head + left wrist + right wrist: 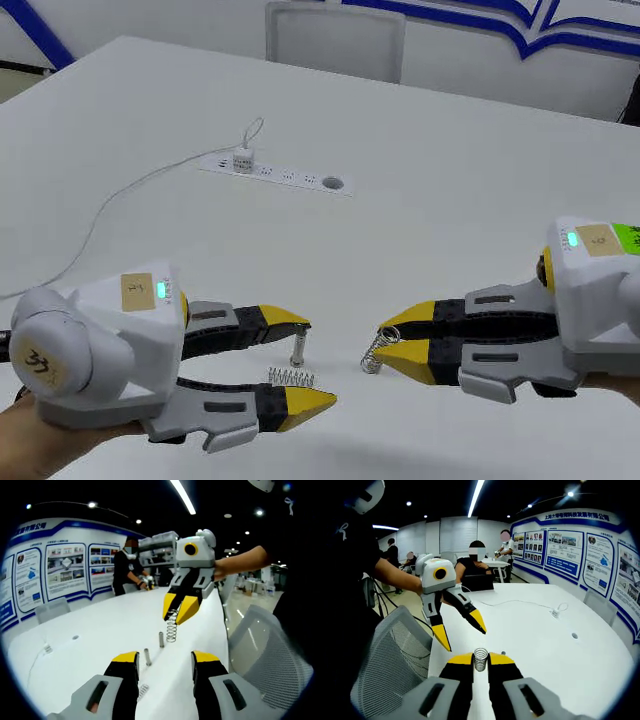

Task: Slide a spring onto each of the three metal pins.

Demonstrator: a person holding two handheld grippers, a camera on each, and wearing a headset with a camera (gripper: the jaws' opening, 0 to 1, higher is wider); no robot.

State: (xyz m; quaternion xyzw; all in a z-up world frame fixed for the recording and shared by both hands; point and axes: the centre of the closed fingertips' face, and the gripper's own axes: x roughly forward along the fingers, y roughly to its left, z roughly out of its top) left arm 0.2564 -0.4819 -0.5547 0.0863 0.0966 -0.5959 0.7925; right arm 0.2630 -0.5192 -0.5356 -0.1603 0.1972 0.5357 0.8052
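My right gripper is shut on a small steel spring, which hangs tilted from its yellow tips just above the white table. In the right gripper view the spring sits end-on between the jaws. My left gripper is open, its jaws on either side of an upright metal pin and a loose spring lying on the table. In the left gripper view, the held spring dangles beside a second pin, with the nearer pin and the loose spring in front.
A built-in power strip with a white charger and its cable lies mid-table, next to a round grommet. A chair stands at the far edge. A mesh chair is beside the table, and people stand in the background.
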